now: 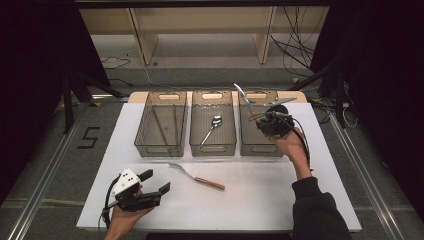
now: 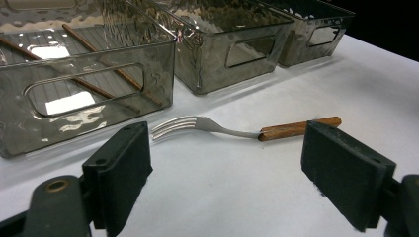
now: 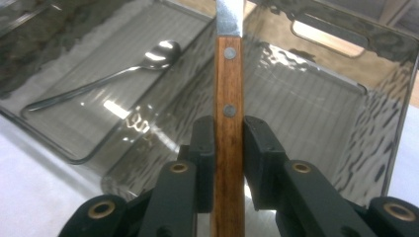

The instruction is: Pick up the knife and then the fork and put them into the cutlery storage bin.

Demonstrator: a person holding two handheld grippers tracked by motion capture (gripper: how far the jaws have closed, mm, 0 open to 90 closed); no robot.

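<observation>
My right gripper (image 1: 260,118) is shut on the wooden handle of a knife (image 1: 243,97), held over the right clear bin (image 1: 260,149). The metal blade points up and away. In the right gripper view the pads press on both sides of the riveted handle (image 3: 228,89). A fork (image 1: 195,177) with a wooden handle lies on the white table in front of the bins. My left gripper (image 1: 156,181) stands open at the front left, apart from the fork. In the left gripper view the fork (image 2: 237,131) lies beyond the wide-apart jaws.
Three clear bins stand in a row. The left bin (image 1: 161,145) holds chopsticks (image 1: 160,125), the middle bin (image 1: 212,147) a spoon (image 1: 212,127). The white table top (image 1: 250,200) has bare room in front. A sleeve reaches in at the lower right.
</observation>
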